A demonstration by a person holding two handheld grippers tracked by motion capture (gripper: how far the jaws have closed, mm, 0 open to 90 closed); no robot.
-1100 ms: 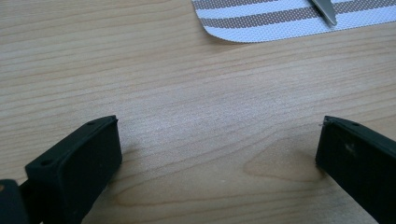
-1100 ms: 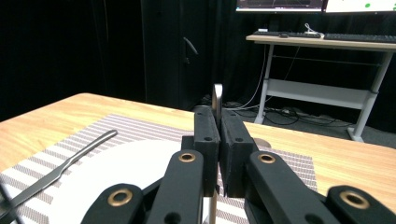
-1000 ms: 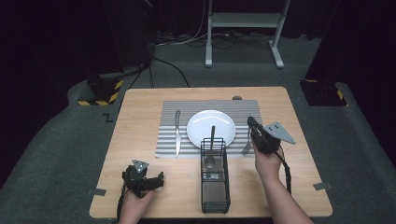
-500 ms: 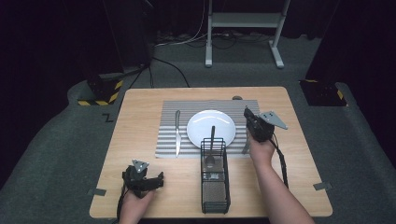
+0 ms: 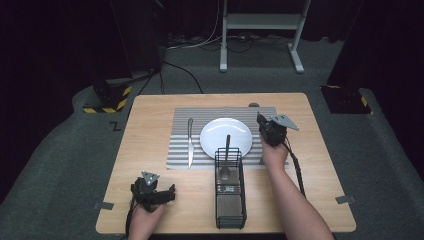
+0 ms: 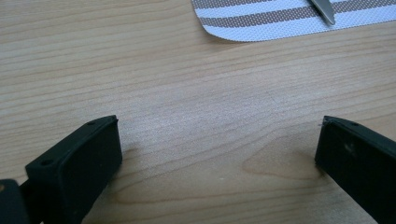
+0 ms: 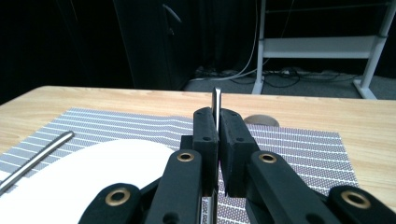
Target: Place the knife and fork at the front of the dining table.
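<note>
Near the tabletop's front edge, the left gripper (image 5: 159, 192) rests low over bare wood, jaws spread wide. Behind it a black wire basket (image 5: 230, 192) holds a spoon (image 5: 226, 161). The right gripper (image 7: 217, 128), on an outstretched forearm by the round white plate's (image 5: 226, 137) right rim, pinches a thin metal utensil (image 7: 216, 101) upright over the striped mat (image 5: 182, 125).

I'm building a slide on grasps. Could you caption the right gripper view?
Right gripper shut on a thin metal utensil, held above the striped placemat beside the white plate.
</note>
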